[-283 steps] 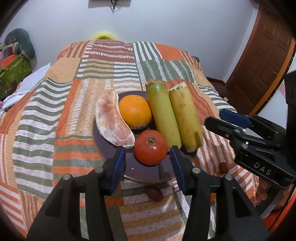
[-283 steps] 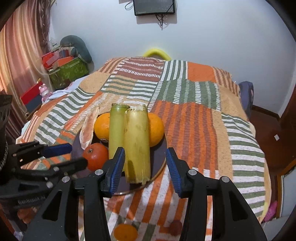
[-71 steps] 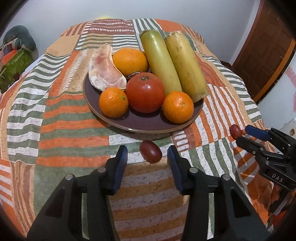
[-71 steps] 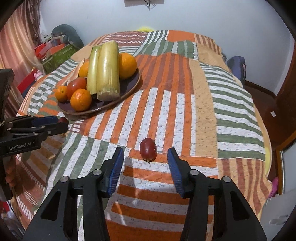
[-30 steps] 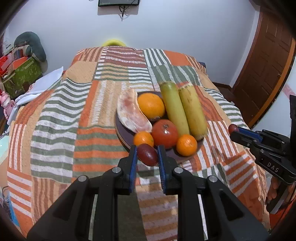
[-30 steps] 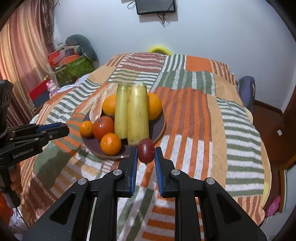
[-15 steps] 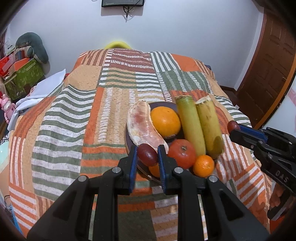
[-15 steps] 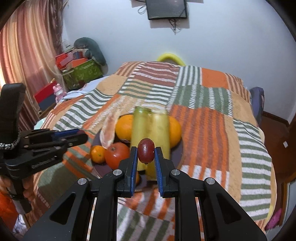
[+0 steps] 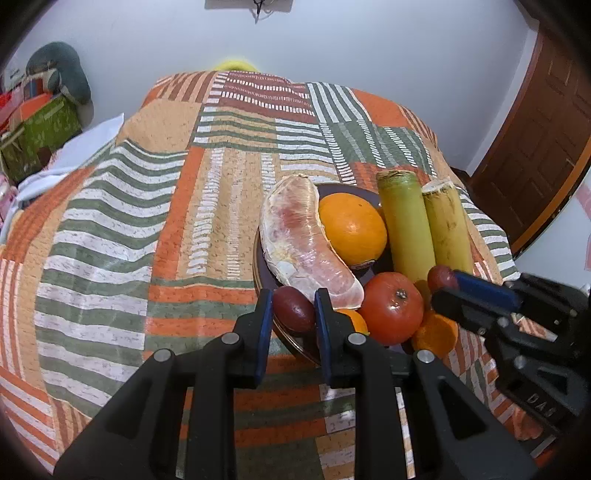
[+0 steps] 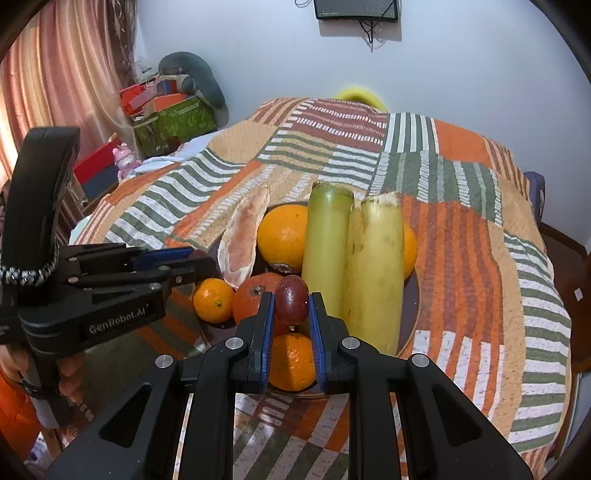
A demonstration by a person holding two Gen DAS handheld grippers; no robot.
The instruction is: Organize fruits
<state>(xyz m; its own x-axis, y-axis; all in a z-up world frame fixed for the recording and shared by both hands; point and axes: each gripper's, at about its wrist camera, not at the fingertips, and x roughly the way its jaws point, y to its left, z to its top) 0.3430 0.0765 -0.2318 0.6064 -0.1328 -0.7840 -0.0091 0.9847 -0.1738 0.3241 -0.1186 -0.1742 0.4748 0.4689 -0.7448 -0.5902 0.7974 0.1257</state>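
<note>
A dark plate (image 9: 266, 281) on the striped quilt holds a pomelo wedge (image 9: 299, 247), an orange (image 9: 352, 229), two sugarcane pieces (image 9: 406, 225), a tomato (image 9: 392, 308) and small mandarins. My left gripper (image 9: 293, 314) is shut on a dark red plum (image 9: 293, 309) over the plate's near left rim. My right gripper (image 10: 291, 301) is shut on a second dark red plum (image 10: 291, 298) above the plate's front, over a mandarin (image 10: 291, 363) and beside the tomato (image 10: 255, 297). The right gripper also shows in the left wrist view (image 9: 443, 280).
The plate lies on a bed with an orange, green and white quilt (image 9: 129, 221). Boxes and a grey cushion (image 10: 192, 77) stand at the far left by a curtain. A wooden door (image 9: 546, 122) is at the right. A wall screen (image 10: 356, 9) hangs behind.
Both grippers, each holding a plum, have moved closer to the plate and lower. The plums now hang over the plate's front edge.
</note>
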